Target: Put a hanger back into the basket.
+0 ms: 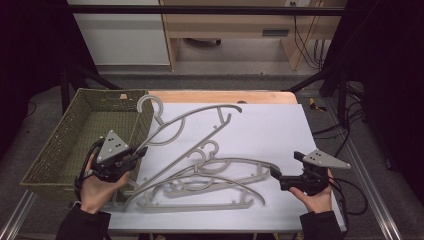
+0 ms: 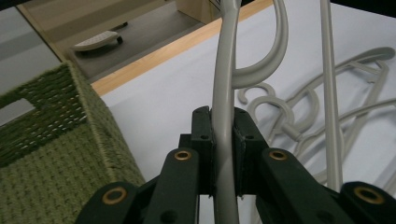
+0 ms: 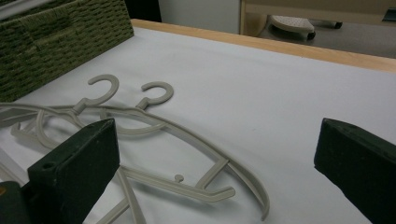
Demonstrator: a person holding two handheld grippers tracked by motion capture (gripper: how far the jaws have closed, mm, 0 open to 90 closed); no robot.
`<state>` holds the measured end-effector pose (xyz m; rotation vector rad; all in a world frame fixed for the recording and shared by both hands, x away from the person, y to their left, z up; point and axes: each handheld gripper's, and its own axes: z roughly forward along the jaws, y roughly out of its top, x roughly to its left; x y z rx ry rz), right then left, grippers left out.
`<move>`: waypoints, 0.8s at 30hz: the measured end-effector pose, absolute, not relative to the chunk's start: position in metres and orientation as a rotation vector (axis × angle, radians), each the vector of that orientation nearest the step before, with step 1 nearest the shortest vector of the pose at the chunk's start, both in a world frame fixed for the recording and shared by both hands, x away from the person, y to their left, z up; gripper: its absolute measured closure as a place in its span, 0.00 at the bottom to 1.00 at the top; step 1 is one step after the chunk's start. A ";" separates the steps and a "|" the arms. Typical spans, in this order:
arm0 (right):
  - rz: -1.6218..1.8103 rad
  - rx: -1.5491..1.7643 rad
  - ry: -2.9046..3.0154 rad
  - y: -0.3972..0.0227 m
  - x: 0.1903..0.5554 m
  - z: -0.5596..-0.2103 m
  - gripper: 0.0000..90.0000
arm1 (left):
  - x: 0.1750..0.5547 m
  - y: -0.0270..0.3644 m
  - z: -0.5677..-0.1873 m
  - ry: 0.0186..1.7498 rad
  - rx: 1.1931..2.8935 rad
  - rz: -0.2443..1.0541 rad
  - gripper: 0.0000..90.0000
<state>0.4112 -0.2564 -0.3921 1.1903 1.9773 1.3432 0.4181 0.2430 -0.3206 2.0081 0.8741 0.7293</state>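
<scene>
At the lower left of the high view the left gripper [image 1: 141, 150] is clamped on the arm of a pale grey plastic clothes hanger [image 1: 187, 122], whose hook rises toward the woven green basket [image 1: 60, 145] at the frame's left. At lower right the right gripper [image 1: 275, 172] gapes wide with nothing between its jaws, just beside two more grey hangers [image 1: 215, 180] lying on the white table sheet [image 1: 270, 130]

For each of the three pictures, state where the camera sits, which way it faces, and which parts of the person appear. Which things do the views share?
High view: above the table's near side, facing forward and down; both hands, left gripper, right gripper.
Left gripper view: along shut jaws clamping the raised hanger.
Right gripper view: between open jaws toward flat hangers.
Shared: green basket, hangers.
</scene>
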 end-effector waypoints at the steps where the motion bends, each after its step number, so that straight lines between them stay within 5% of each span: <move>1: 1.341 1.190 1.977 -0.256 0.411 -0.392 0.01 | 0.420 0.245 -0.319 0.878 1.996 0.729 0.90; 24: 1.324 1.187 1.977 -0.256 0.412 -0.393 0.01 | 0.458 0.307 -0.283 0.947 1.942 0.779 0.90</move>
